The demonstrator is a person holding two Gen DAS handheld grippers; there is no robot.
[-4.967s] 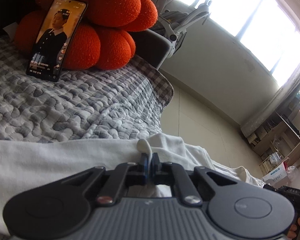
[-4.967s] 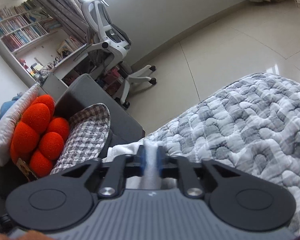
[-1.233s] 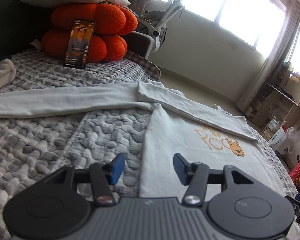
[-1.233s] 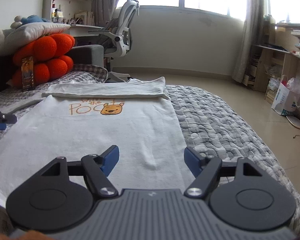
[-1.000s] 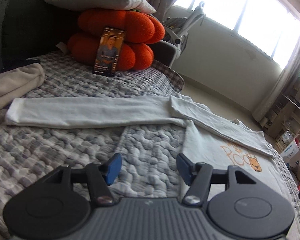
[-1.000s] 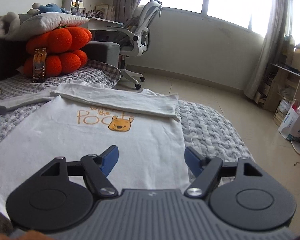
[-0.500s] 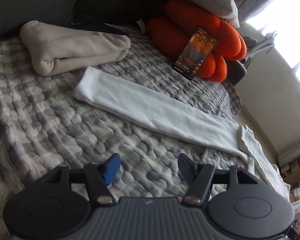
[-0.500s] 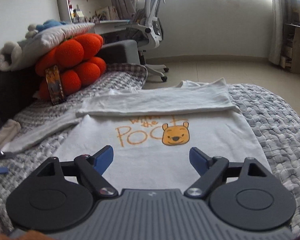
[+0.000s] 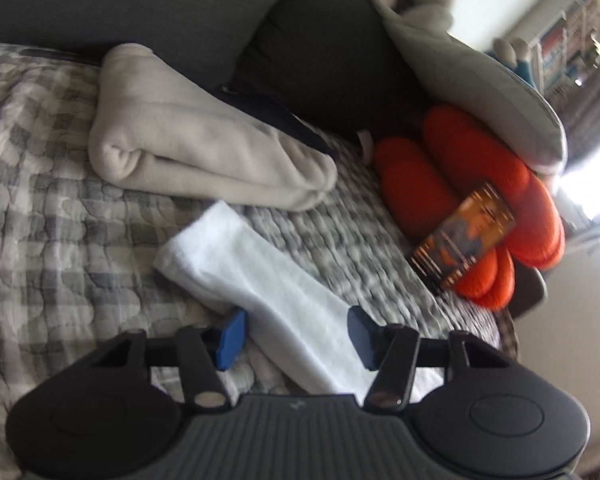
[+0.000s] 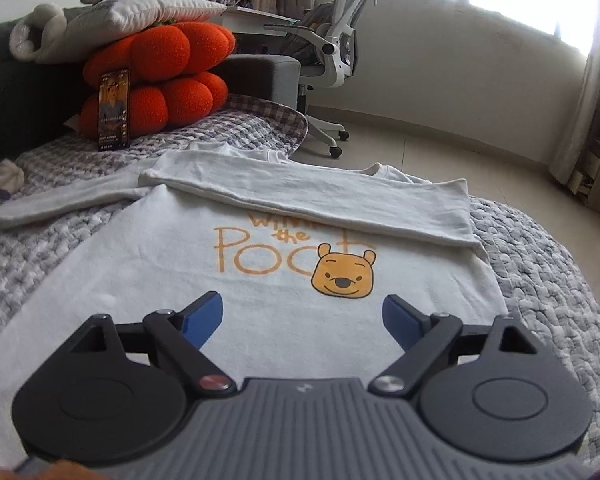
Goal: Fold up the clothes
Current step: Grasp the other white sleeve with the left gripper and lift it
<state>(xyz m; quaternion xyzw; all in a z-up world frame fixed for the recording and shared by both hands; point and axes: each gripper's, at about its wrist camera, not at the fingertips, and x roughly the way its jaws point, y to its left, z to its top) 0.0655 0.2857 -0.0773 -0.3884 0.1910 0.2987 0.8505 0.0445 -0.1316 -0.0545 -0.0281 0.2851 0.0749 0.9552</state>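
A white sweatshirt [image 10: 260, 300] with an orange bear print lies flat on the quilted bed. One sleeve [image 10: 308, 196] is folded across its chest. The other sleeve [image 9: 260, 292] stretches out to the side toward a beige bundle. My left gripper [image 9: 296, 336] straddles that outstretched sleeve a little short of its cuff. Its jaws are closing, the sleeve lies between them, and the blue pads [image 9: 230, 338] still stand apart from the cloth. My right gripper [image 10: 302, 316] hovers over the shirt's lower body with its jaws opening wide and nothing between them.
A folded beige cloth [image 9: 204, 152] lies just beyond the cuff. Orange cushions [image 10: 160, 80] with a phone [image 10: 114, 108] propped on them and a grey pillow [image 10: 132, 16] sit at the bed's head. An office chair [image 10: 332, 48] stands on the tiled floor [image 10: 440, 160] past the bed's edge.
The left gripper swung out along the sleeve toward its cuff, rolled, and its jaws narrowed around the sleeve. The right gripper moved in over the shirt and its jaws widened.
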